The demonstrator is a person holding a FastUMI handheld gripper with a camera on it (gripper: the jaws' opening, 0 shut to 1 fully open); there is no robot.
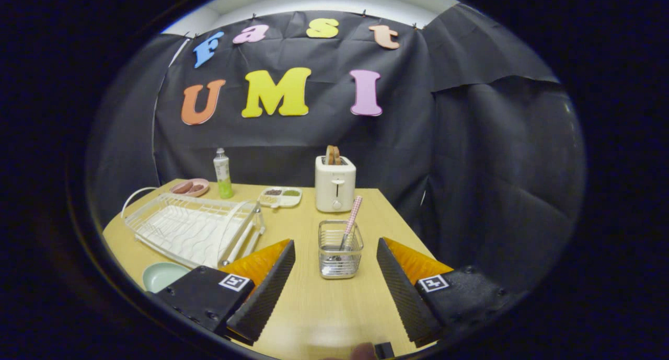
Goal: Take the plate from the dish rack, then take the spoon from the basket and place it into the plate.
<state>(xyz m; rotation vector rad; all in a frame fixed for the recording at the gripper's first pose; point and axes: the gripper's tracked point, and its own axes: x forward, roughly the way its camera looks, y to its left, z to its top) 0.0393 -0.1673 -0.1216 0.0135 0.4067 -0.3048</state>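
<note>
My gripper (pixel 334 247) is open, its two fingers wide apart over the wooden table (pixel 313 313). A small wire basket (pixel 341 249) stands between the fingertips, just ahead of them. In it leans a spoon (pixel 350 221) with a pink checked handle, bowl end down. The pale green plate (pixel 164 275) lies flat on the table left of my left finger (pixel 266 289), in front of the white dish rack (pixel 194 227). No dishes stand in the rack.
A white toaster (pixel 335 184) with bread slices stands beyond the basket. Further left along the back are a divided snack tray (pixel 281 196), a green bottle (pixel 223 173) and a pink dish (pixel 191 187) with sausages. The table's right edge runs close behind my right finger.
</note>
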